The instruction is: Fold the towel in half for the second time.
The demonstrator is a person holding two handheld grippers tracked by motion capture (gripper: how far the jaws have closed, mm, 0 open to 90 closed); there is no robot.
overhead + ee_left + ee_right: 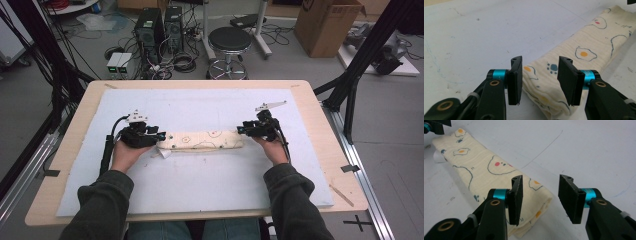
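Two dark-sleeved forearms were seen entering from the bottom of the high view, each hand holding a black two-jaw gripper. Left gripper (pixel 161 135) was set at the left end of a folded cream cloth printed with fried eggs and paw marks (pixel 202 140); right gripper (pixel 241 130) at its right end. Cloth lay as a long narrow strip across the middle of a pale foam mat (pixel 210 180) on a light wooden table (pixel 60 165).

Left gripper view: jaws spread apart, cloth end (pixel 541 87) between them, not clamped. Right gripper view: jaws likewise spread, cloth corner (pixel 534 205) under the left jaw, gap mostly over bare mat.

Step judged: both ends lined up for a grasp, nothing held yet. Next move would call for closing on each end, the right one shifted over the cloth first.

Layer count in the fold could not be made out. A white tab (pixel 164 153) at the left end was partly hidden.
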